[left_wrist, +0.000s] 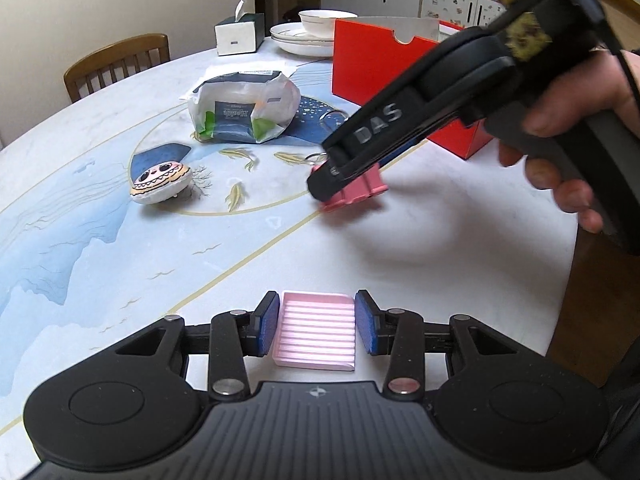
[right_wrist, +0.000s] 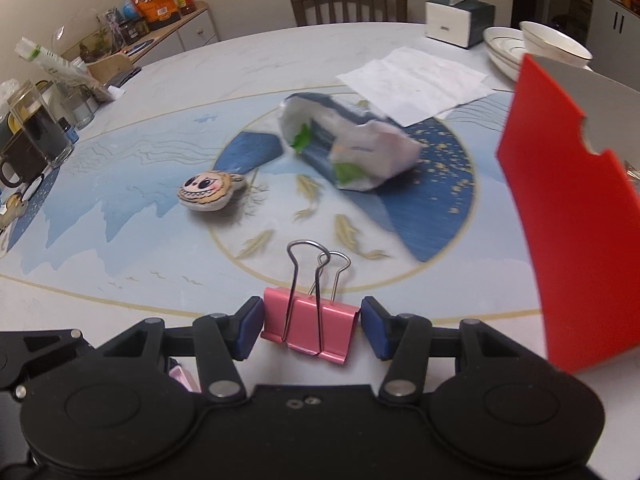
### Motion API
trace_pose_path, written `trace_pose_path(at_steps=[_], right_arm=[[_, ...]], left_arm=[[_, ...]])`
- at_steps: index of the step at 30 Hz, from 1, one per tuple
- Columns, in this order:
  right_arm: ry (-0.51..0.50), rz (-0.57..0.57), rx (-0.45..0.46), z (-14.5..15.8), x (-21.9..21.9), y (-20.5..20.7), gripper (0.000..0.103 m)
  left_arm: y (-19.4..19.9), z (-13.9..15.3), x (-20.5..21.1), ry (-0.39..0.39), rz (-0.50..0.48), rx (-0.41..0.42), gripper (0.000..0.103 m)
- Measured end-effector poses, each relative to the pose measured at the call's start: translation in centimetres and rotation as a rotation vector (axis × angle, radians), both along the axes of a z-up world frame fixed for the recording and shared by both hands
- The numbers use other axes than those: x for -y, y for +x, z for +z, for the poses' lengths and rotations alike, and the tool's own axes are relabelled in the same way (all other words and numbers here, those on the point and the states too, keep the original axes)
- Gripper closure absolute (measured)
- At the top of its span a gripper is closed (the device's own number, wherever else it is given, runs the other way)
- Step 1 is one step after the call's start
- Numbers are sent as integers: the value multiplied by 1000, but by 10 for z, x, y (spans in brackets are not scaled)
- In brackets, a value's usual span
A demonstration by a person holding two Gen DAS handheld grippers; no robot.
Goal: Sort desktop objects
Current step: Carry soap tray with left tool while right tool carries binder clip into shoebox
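I'm gripping a pink binder clip (right_wrist: 310, 326) in my right gripper (right_wrist: 312, 328), pads pressing on its two ends, w/ the wire handles (right_wrist: 316, 264) sticking out fwd. It's hanging above the table (left_wrist: 400, 248), near the red box (right_wrist: 568, 216). My guess: it's light and stiff, painted steel, prob a bit slick on the flat faces. Taking it by the folded body seems right, since the wire loops swing and would be pivoting in a grip.

My left gripper (left_wrist: 316, 322) is clamping a pink ribbed block (left_wrist: 315, 334), blue pads (left_wrist: 267, 322) touching its sides, low over the near table edge. Looks rigid w/ fine ridges across the top, a pale metallic pink; light, I'd judge. Ridges should be helping w/ hold, smooth side faces less so, so pads square on the sides.

Still lying on the table: a cartoon-face plush charm (left_wrist: 160, 184) and a crumpled tissue pack (left_wrist: 244, 110), both soft, squashy, taking hold across the middle prob best.
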State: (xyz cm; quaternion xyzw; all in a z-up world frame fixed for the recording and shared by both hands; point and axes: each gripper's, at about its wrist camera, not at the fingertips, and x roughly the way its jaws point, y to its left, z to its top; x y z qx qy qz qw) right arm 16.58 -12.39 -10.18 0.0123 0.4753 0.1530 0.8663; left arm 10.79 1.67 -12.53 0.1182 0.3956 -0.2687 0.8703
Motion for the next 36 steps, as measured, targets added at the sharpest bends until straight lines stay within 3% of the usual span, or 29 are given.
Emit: trace_pose_path(at_steps=[9,20,36], right_arm=[[37,-2,29,24,27,-2,51],[92,34,98,67,59,2,51],[121,-24,145,96,152,12,51]], left_arm=[[7,11,17,-19,37,5,64],[32,59,35,-76,116,67,64],[59,102,114,-102,41,142,64]])
